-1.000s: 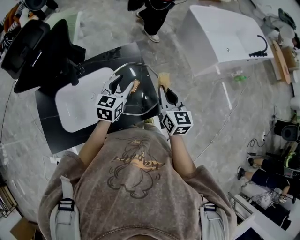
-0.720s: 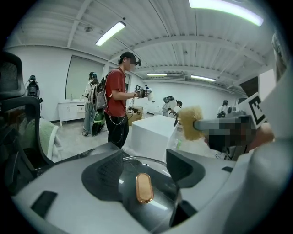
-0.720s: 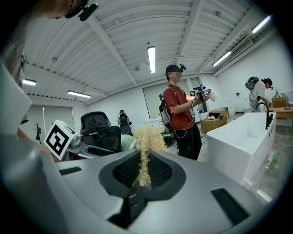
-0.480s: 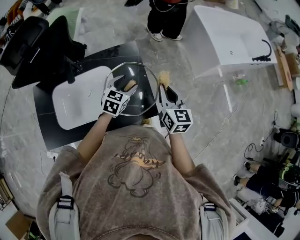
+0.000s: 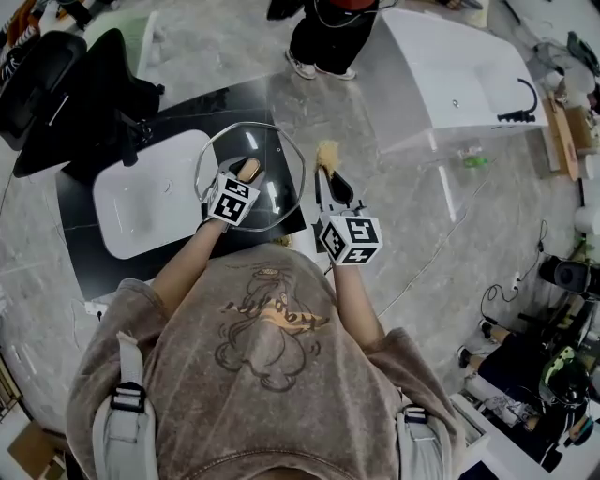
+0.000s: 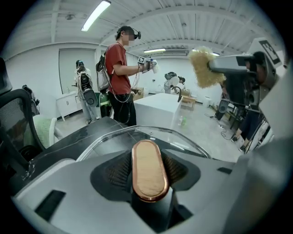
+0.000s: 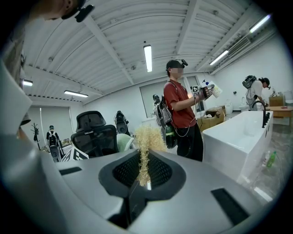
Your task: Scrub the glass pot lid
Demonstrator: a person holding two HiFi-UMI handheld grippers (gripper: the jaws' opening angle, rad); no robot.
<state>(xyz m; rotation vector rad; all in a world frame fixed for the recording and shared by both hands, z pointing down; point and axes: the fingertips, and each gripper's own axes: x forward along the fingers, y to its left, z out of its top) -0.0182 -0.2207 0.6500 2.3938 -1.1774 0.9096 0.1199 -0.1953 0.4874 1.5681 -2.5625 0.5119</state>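
Note:
The glass pot lid [image 5: 278,202] hangs flat over the black counter [image 5: 84,244], its steel rim circling my left gripper [image 5: 242,174]. The left jaws have just been closing, and their pads now press both sides of the lid's copper-coloured oval handle [image 6: 148,169], which also shows in the head view [image 5: 250,167]. The lid's curved glass [image 6: 137,137] spreads out beyond the jaws. My right gripper [image 5: 328,176] hovers just right of the lid, shut on a yellow fibrous scrubber [image 5: 327,153], a tuft [image 7: 145,146] sticking up between its pads. Scrubber and glass are apart.
A white basin [image 5: 141,202] with a dark tap [image 5: 131,136] is set in the counter left of the lid. A black office chair [image 5: 47,84] stands at the far left. A white bathtub [image 5: 450,75] and a standing person [image 5: 323,28] are beyond.
My left gripper has sunk toward the counter and drifted left, bringing the lid from a raised tilt to nearly flat. The right gripper with the scrubber has shifted only slightly.

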